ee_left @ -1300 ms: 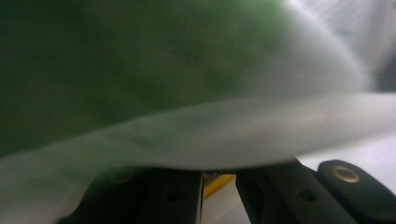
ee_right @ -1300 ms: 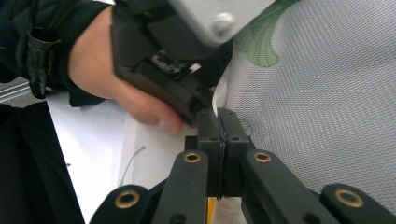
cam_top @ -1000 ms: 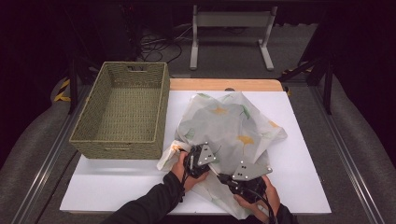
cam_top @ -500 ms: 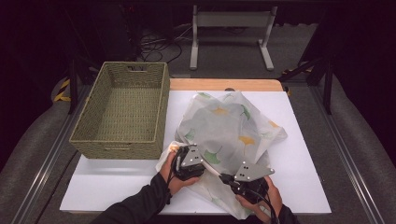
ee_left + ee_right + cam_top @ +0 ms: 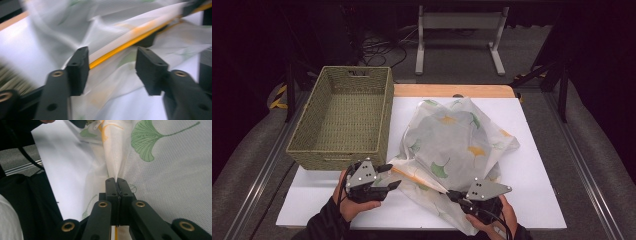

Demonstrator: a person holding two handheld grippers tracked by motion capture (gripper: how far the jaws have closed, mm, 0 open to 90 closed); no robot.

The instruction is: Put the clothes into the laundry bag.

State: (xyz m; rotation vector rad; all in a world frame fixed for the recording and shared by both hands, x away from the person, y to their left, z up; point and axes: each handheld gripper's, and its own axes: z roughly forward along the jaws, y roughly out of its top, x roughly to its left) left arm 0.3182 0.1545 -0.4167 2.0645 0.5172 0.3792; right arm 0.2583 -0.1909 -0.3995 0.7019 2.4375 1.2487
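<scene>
- Wicker basket (image 5: 343,116) at the table's (image 5: 532,165) ten o'clock, standing empty, its near wall just beyond the left hand.
- Left gripper (image 5: 384,181) at about seven o'clock on the table, just off the near-left edge of the cloth. Its jaws have just been opening; in the left gripper view they stand apart with the yellow hem (image 5: 125,45) running across the gap beyond them, neither pad pressing on it. Released, by my reading.
- Mesh cloth (image 5: 457,145) with green and yellow ginkgo leaves lies crumpled across the table's middle, spreading from twelve o'clock down to the near edge, beside the basket and apart from it.
- Right gripper (image 5: 452,195) at five o'clock, jaws clenched on a pinched fold of the cloth (image 5: 113,162); the fabric rises taut out of the closed pads.
- Step in hand, as I judge it: a regrip. The right holds its corner while the left has let go to find a new hold along the hem.
- Next move calls for the left jaws to straddle the yellow hem squarely and close on one layer only, with the right keeping tension so the edge stays findable.
</scene>
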